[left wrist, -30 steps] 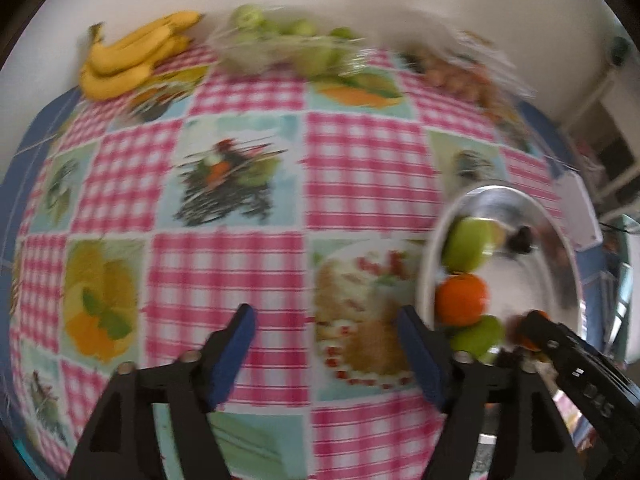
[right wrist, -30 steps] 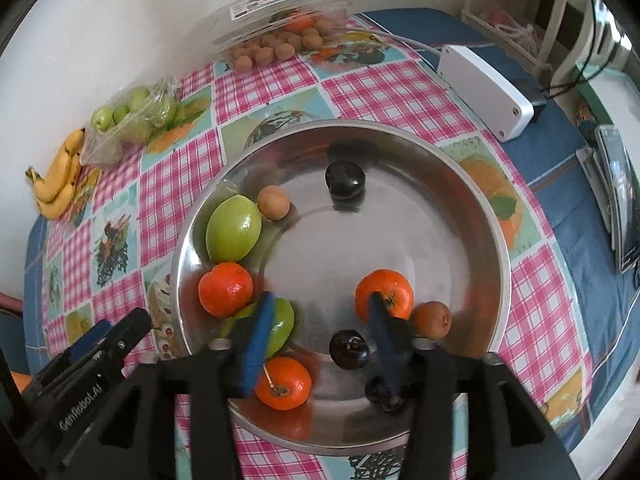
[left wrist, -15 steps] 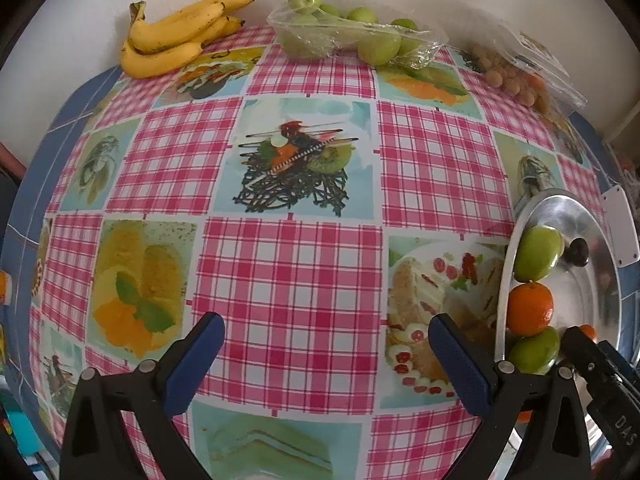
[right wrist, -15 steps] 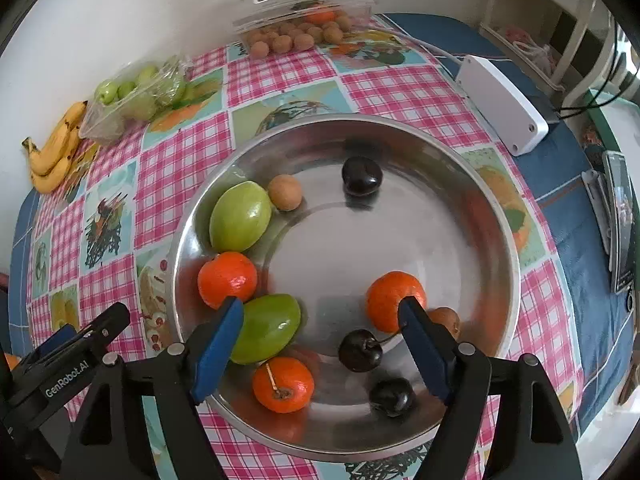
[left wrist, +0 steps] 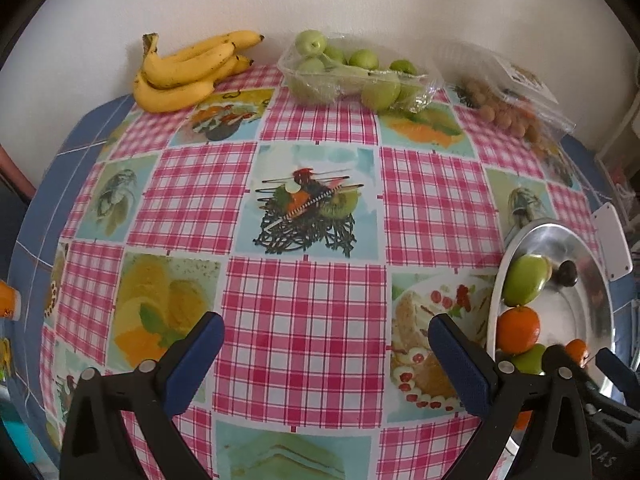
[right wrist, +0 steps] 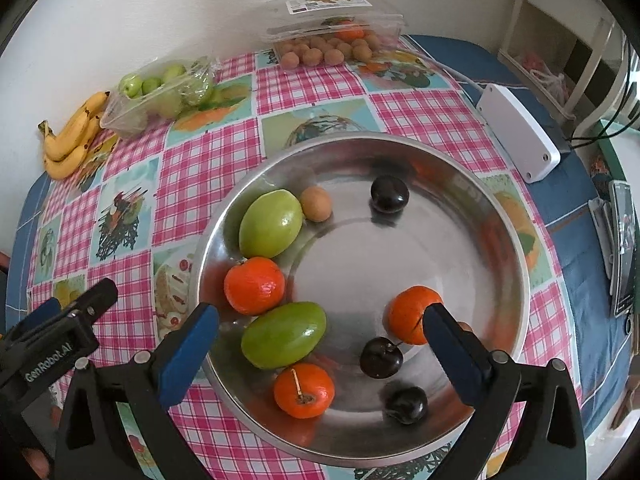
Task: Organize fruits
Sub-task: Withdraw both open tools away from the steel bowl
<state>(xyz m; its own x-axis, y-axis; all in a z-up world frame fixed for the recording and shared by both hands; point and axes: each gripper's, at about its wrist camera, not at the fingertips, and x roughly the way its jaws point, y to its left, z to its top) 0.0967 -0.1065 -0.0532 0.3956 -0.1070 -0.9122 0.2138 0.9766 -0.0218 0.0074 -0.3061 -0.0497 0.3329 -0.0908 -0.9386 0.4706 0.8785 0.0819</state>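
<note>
Grippers wide above fruit bowl

Right gripper (right wrist: 320, 344) hangs over the steel bowl (right wrist: 500, 216), jaws opening, pads touching none of the oranges, green fruits and cherries below. Left gripper (left wrist: 326, 354) stands wide and empty over bare checked tabletop (left wrist: 304, 300), bowl at its right.

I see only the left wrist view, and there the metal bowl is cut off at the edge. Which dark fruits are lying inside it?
Observer: The right wrist view shows the whole metal bowl. It holds three dark cherries.
Operator: Is the right gripper holding any fruit?
Observer: No. The right gripper hangs over the bowl with its jaws opening. Its pads press on nothing, and fruit only lies below them.
Operator: Is anything beside the far green fruit?
Observer: Yes, a small brown fruit lies right beside the far green fruit.
</note>
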